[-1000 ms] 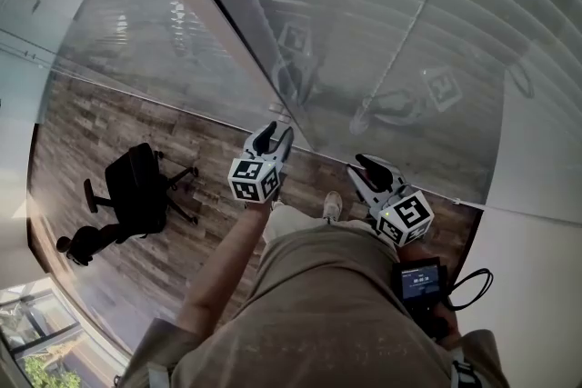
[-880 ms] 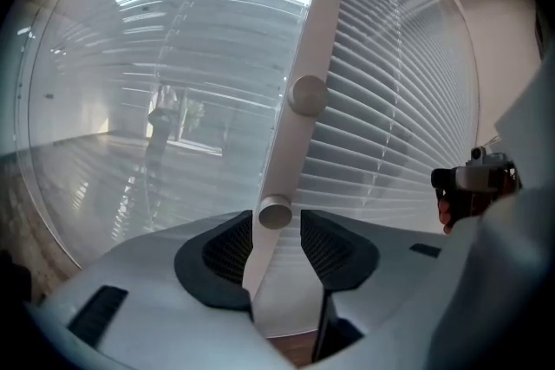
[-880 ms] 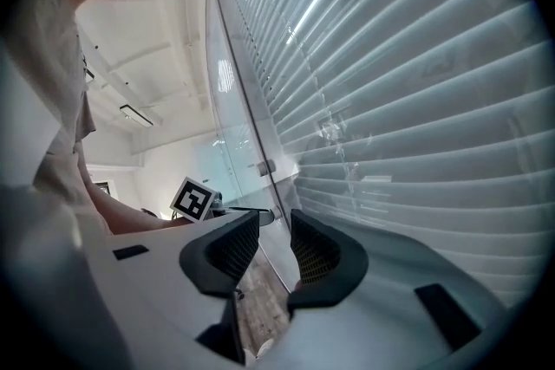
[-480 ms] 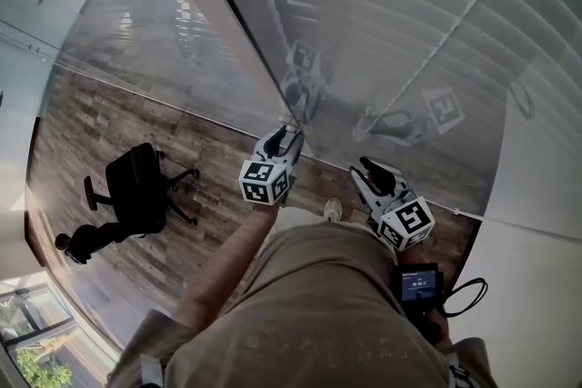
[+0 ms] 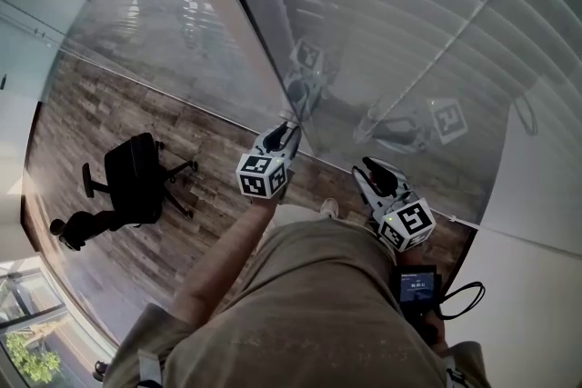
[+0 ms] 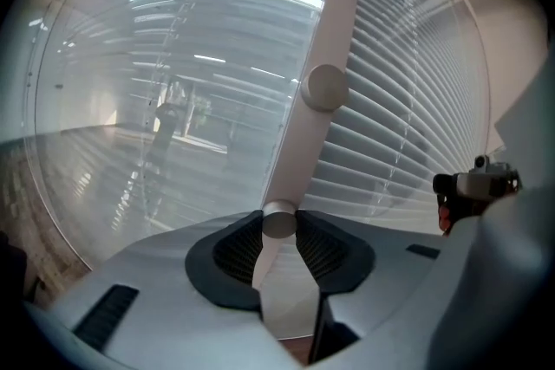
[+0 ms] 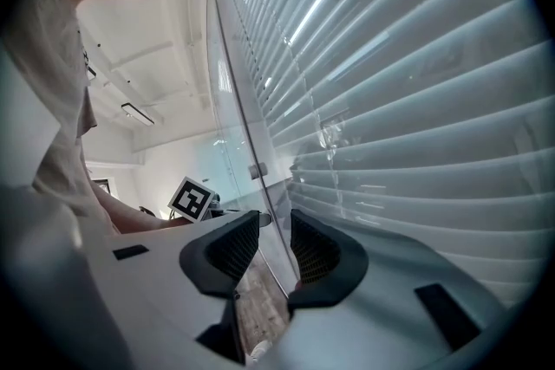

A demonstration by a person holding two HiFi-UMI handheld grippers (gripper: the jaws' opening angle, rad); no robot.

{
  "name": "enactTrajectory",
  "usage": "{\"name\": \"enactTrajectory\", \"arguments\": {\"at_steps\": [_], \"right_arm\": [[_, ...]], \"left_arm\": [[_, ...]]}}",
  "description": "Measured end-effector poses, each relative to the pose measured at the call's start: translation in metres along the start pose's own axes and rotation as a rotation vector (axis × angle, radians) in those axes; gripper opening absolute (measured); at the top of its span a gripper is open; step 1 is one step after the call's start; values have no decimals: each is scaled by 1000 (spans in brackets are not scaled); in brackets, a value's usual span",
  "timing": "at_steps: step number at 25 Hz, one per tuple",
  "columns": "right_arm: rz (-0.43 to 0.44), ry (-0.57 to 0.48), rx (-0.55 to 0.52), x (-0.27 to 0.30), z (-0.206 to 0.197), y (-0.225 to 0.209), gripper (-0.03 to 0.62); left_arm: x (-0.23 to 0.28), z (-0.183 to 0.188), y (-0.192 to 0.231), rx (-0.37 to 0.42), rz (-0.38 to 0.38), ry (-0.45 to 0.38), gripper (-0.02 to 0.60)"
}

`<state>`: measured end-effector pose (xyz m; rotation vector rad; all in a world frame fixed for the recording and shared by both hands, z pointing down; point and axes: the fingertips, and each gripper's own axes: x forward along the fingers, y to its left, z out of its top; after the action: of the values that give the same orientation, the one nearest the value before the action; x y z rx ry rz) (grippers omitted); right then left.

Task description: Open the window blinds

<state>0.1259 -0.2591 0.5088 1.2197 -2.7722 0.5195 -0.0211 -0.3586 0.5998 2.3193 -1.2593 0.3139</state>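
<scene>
While the window blinds (image 6: 408,126) hang behind glass, slats level, beside an upright white post (image 6: 334,13), the left gripper (image 6: 279,217) jaws, just closing, pinch its lower knob (image 6: 279,226); the right gripper (image 7: 275,228) jaws stand part-open, empty.

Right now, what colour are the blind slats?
White blind slats, clearest in the right gripper view.
</scene>
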Motion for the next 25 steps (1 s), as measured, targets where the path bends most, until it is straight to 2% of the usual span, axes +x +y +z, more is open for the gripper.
{"name": "enactTrajectory", "arguments": {"at_steps": [6, 11, 15, 25], "right_arm": [[2, -10, 7, -1, 2, 0, 120], [-1, -11, 8, -4, -2, -2, 120], [-9, -15, 16, -6, -4, 3, 119], [-21, -20, 37, -12, -11, 7, 119]], "left_arm": [[-1, 2, 1, -123, -39, -4, 132], [3, -1, 1, -263, -100, -19, 132], [1, -2, 2, -338, -143, -27, 132], [2, -1, 0, -651, -272, -68, 132]]}}
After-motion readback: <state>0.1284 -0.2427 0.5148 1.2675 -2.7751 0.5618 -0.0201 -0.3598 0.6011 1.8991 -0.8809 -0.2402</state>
